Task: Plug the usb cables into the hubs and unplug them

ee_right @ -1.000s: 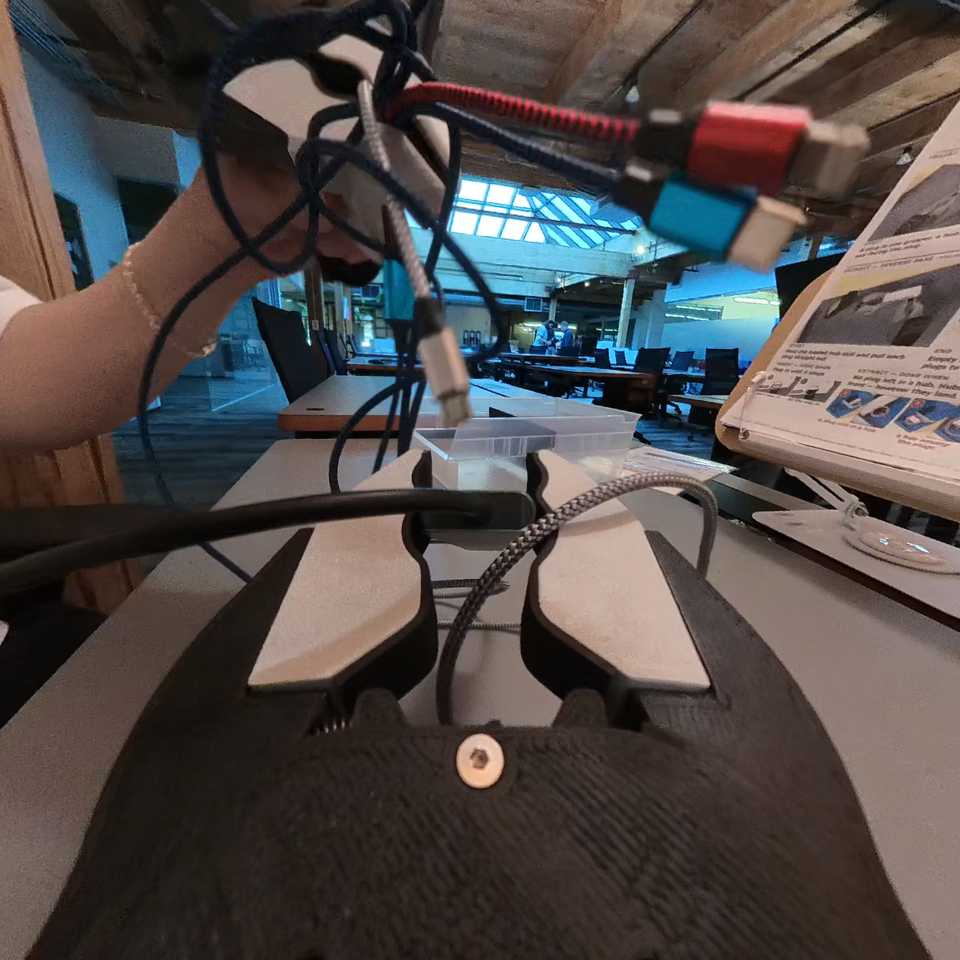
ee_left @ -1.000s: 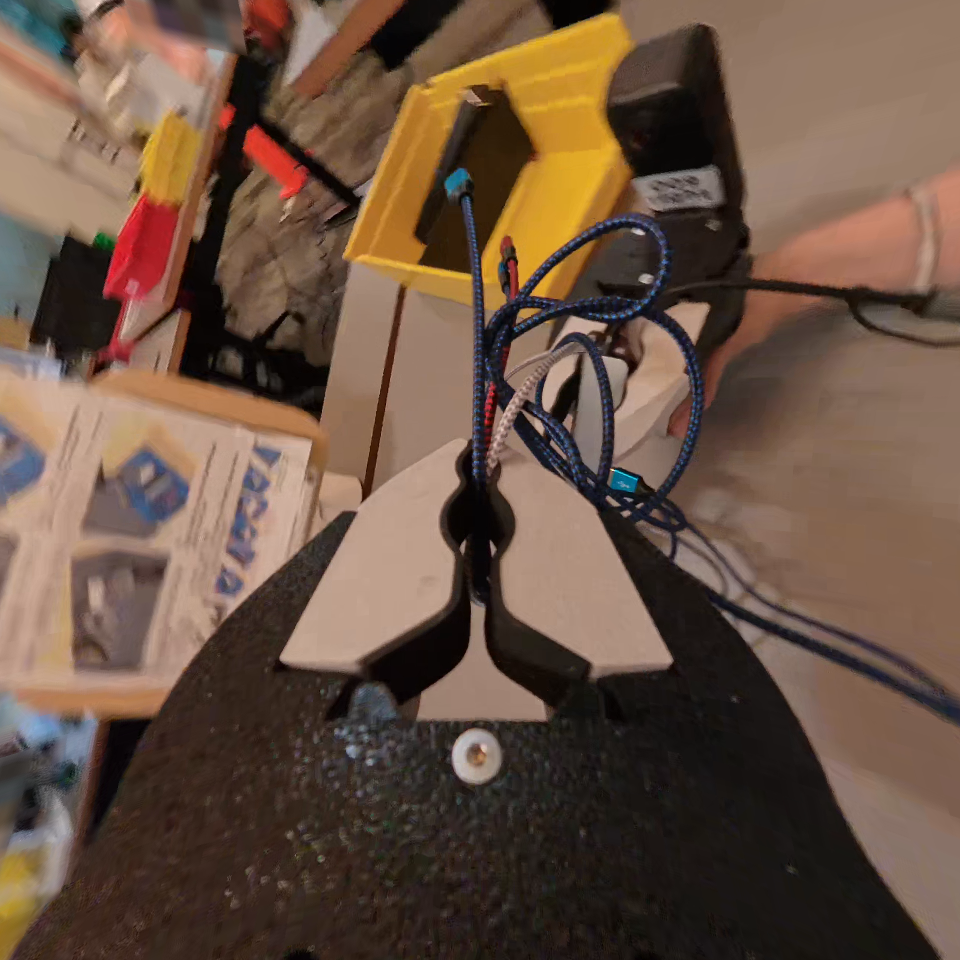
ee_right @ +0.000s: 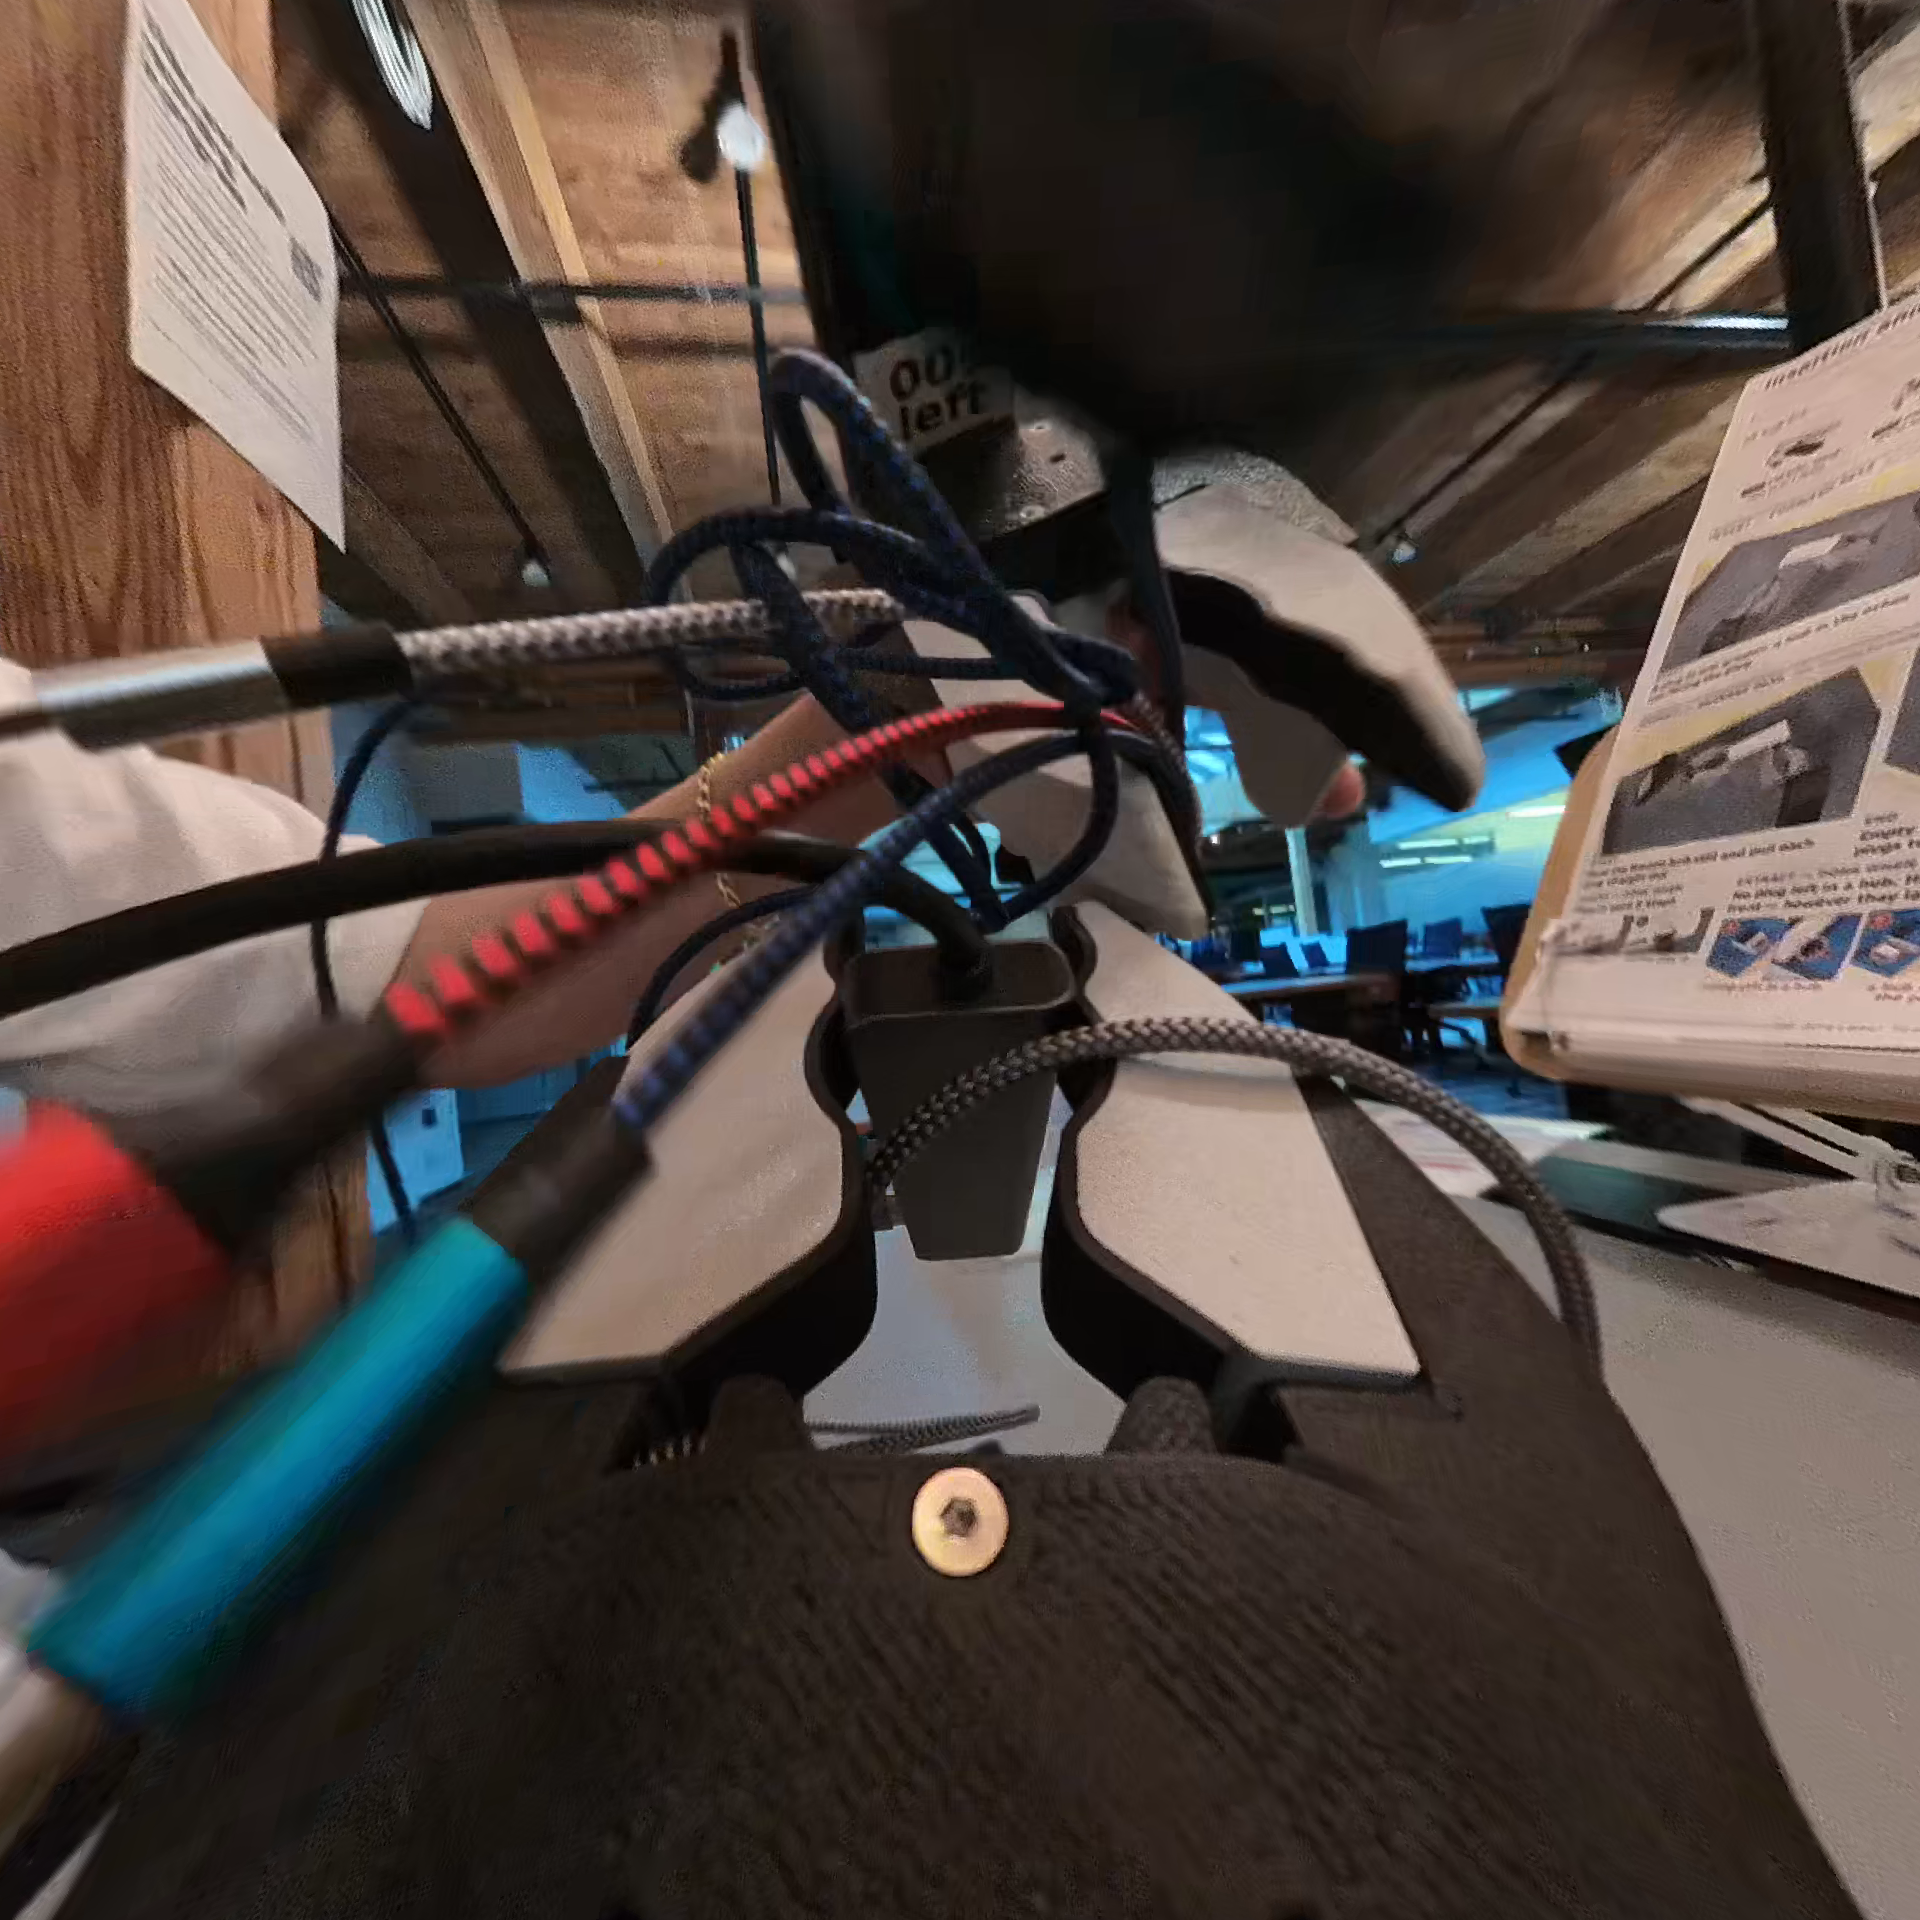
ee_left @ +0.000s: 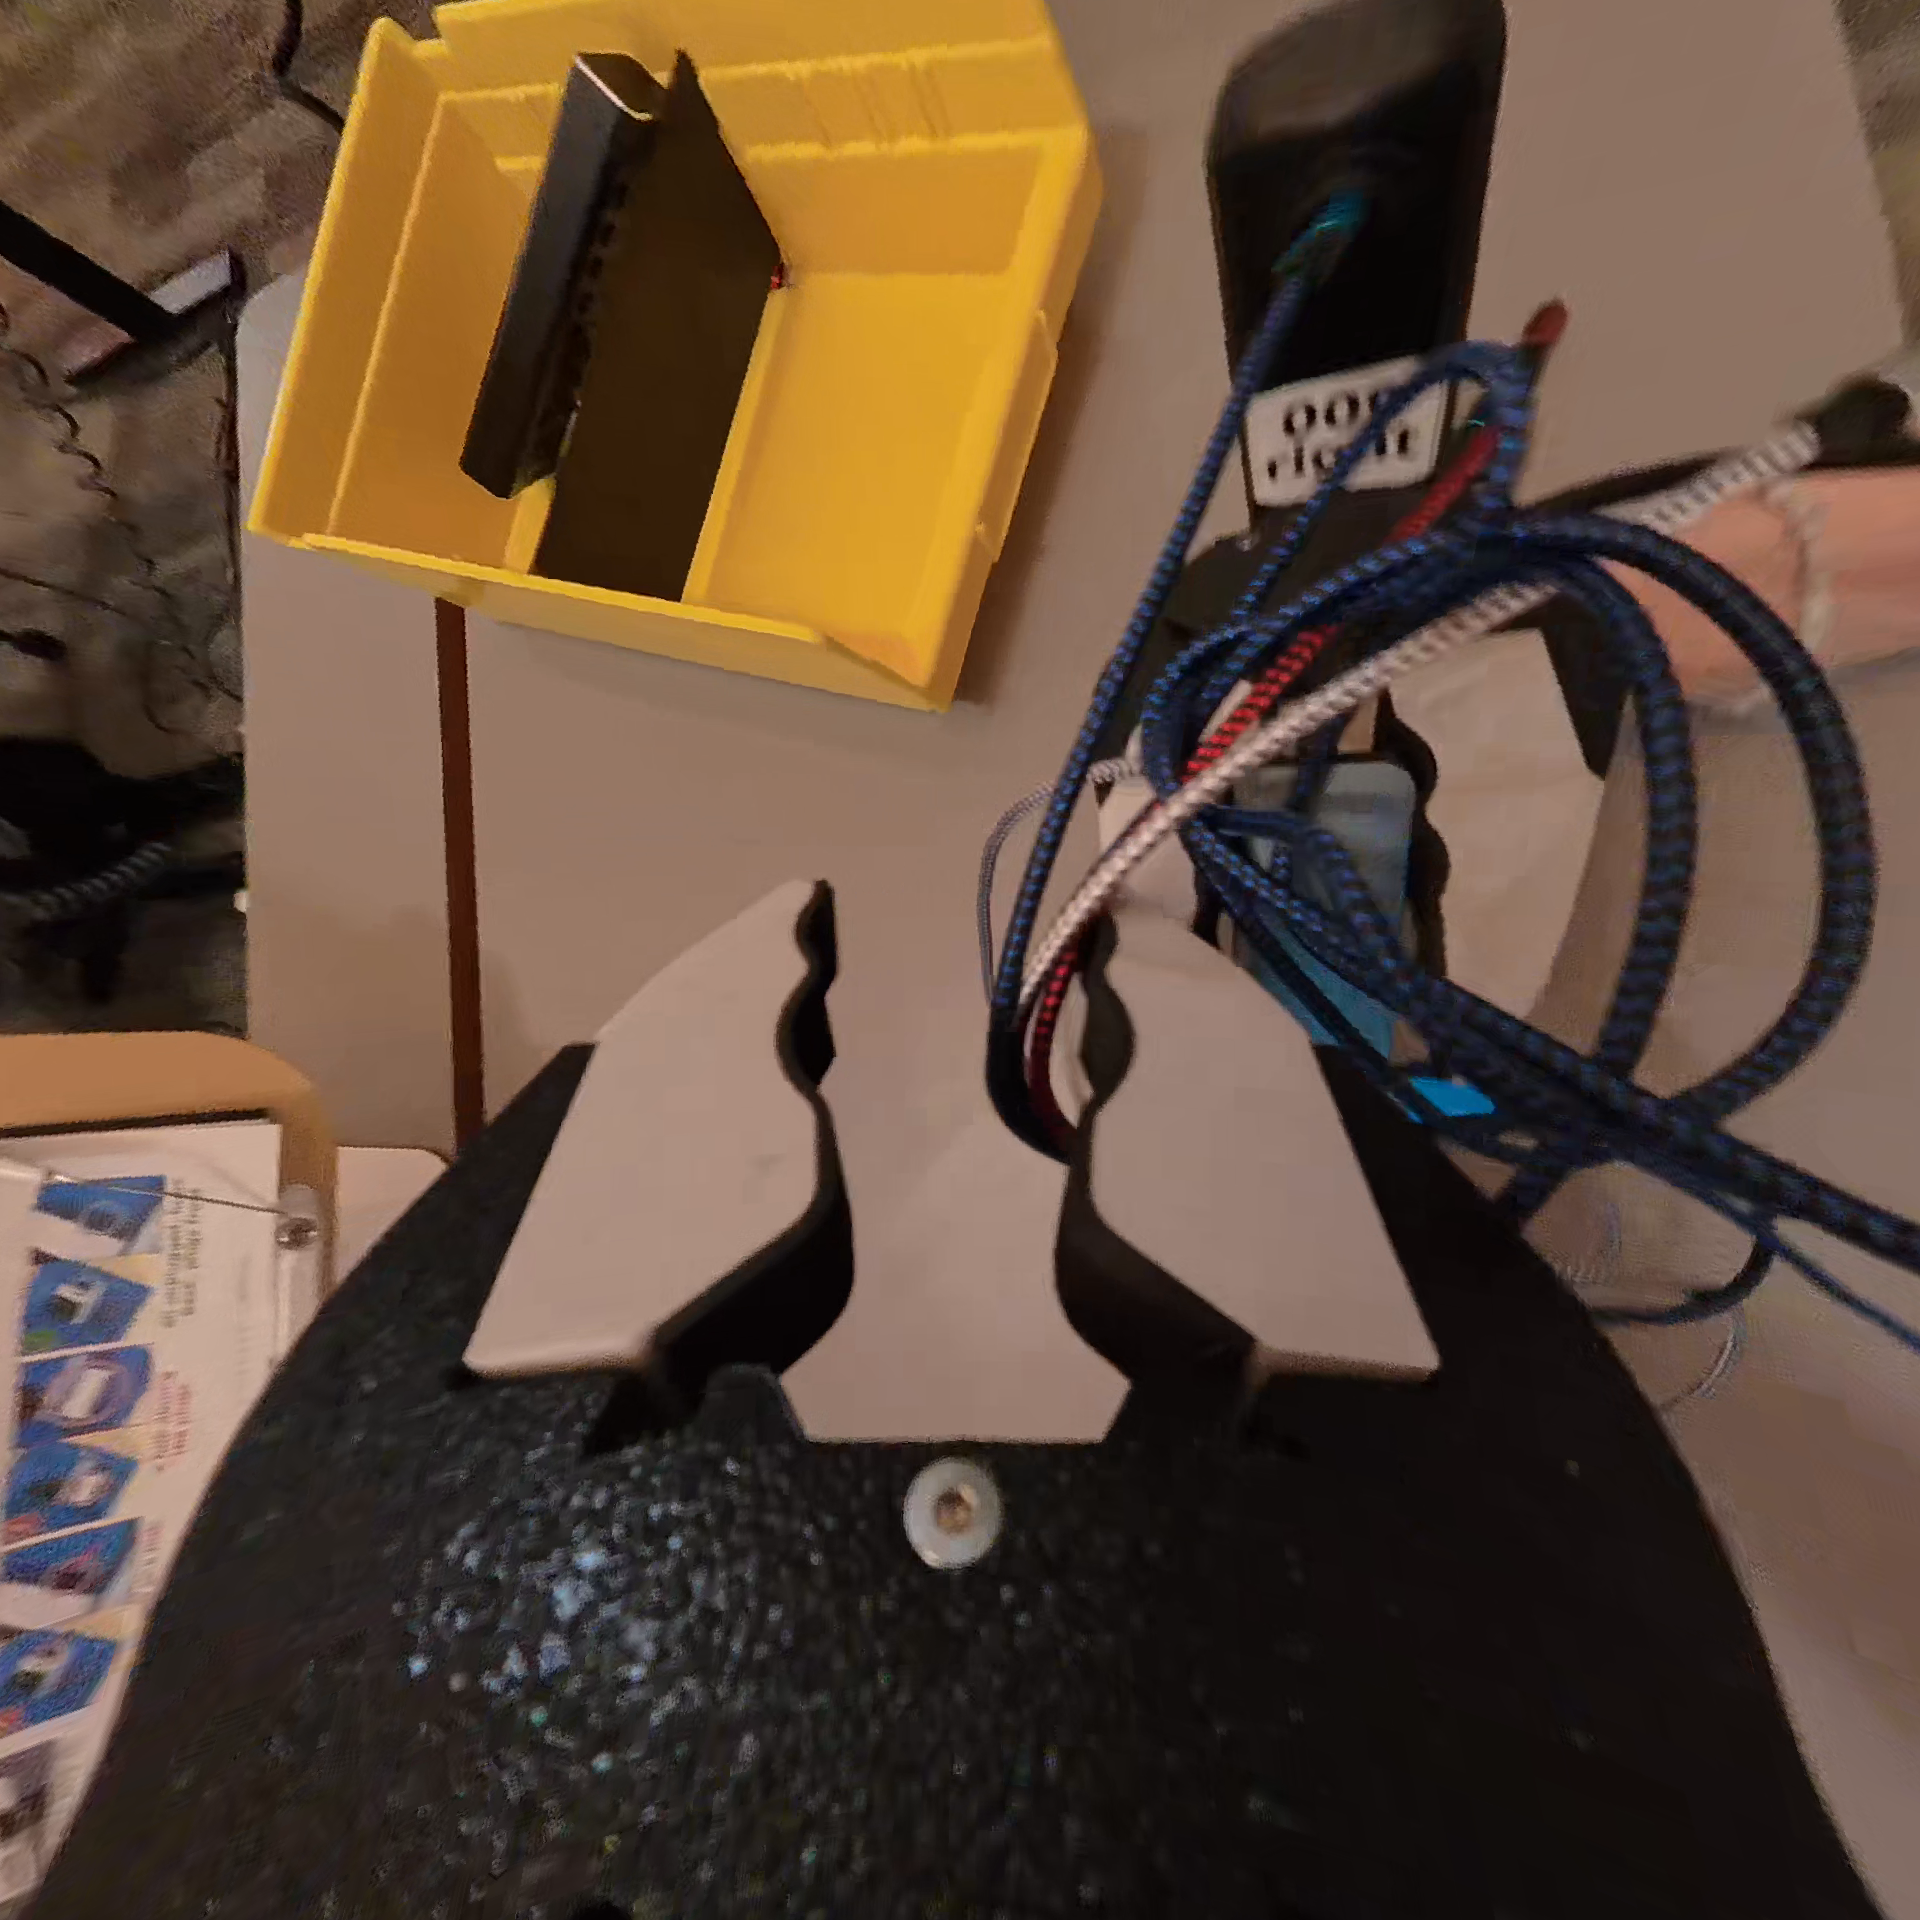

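Left tool spread, cable bundle resting against its right finger. Right tool pinching 1 black hub. 1 yellow bin at worktop far edge holds 1 more hub. 3 loose plugs: red, teal, silver.

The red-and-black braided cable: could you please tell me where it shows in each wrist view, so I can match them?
Left wrist view: the red-and-black braided cable runs within the tangle right of centre, down to the left gripper's right finger.
Right wrist view: it crosses left of centre, ending in a blurred red plug at the left edge.
Shared landmark: the instruction sheet, lower left and right edge respectively.
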